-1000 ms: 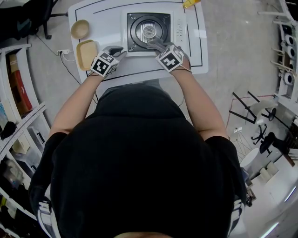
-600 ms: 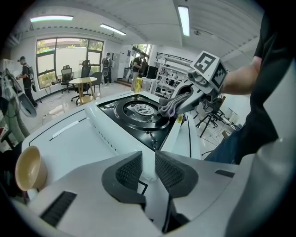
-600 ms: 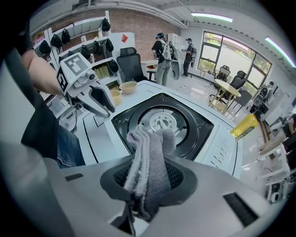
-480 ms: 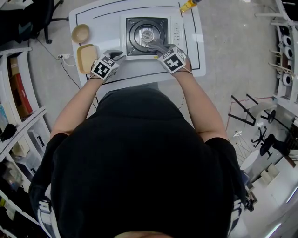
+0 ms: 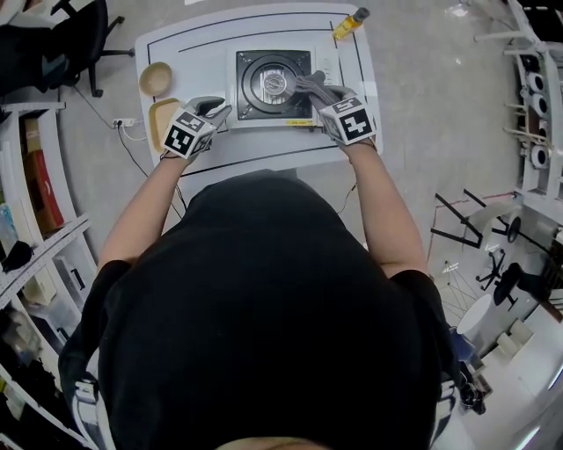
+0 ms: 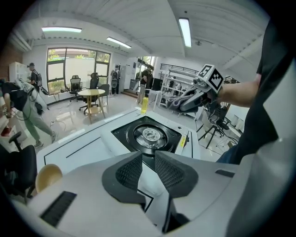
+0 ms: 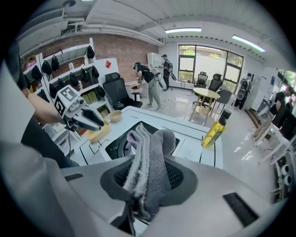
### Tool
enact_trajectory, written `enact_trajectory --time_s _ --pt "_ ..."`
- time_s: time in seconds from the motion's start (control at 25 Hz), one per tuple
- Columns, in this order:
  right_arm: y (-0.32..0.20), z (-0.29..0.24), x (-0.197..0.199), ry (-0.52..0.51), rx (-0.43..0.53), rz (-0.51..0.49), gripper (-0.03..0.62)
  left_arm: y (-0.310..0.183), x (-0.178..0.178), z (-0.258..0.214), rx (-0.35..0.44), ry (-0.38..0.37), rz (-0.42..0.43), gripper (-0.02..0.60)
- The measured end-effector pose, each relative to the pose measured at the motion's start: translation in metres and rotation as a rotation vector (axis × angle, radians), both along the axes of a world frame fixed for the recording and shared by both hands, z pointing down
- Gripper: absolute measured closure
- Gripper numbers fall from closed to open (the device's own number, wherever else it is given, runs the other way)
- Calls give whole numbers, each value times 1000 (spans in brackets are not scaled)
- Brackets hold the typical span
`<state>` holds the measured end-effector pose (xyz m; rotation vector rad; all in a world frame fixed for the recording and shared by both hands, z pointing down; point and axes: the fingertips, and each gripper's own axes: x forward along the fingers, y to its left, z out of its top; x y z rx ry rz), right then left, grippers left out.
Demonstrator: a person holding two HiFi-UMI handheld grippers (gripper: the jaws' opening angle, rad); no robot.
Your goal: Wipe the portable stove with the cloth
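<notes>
The portable stove (image 5: 271, 86) is a white box with a black top and a round burner, sitting mid-table. It lies just past my left gripper's tips (image 6: 149, 159) as the stove (image 6: 149, 135). My left gripper (image 5: 216, 107) hovers off the stove's left front corner, jaws a little apart and empty. My right gripper (image 5: 310, 84) is over the stove's right side, shut on a folded grey cloth (image 7: 146, 147) that sticks up from between its jaws. The cloth (image 5: 308, 82) hangs clear of the burner. The stove (image 7: 119, 140) is partly hidden behind the cloth.
A yellow bottle (image 5: 349, 22) lies at the table's far right corner. At the left of the stove stand a round tan bowl (image 5: 156, 77) and a tan tray (image 5: 162, 122). The white table (image 5: 211, 48) has black outline markings. Chairs, shelves and people fill the room beyond.
Both grippers have lifted up from the stove. The right one carried the cloth off the burner area toward the stove's right side. The left one stayed empty.
</notes>
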<state>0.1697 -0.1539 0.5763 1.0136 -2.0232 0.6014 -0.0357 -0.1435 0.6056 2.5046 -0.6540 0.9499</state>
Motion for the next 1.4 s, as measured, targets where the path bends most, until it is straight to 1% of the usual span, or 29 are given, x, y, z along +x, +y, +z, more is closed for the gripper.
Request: enact_trajectory --time_s 0.12,0.52,0.72,0.88,1.16,1.4 --pt "-8 -29 9 -44 55 39 484 -9 -2 -27 35 26 -24 482" --pt "-14 -128 51 -119 235 133 482 -30 -5 -110 170 89 -78 482" --pt "-9 -160 73 -144 294 166 482 -42 -8 -152 249 128 -113 482" --pt "-9 -180 86 -161 345 190 482 -47 -5 -184 290 157 -127 482" --pt "-13 -217 99 -210 448 224 482 -52 8 -217 331 189 -123 483" --pt "-11 -228 104 -225 467 220 482 -51 11 -230 347 189 -121 483"
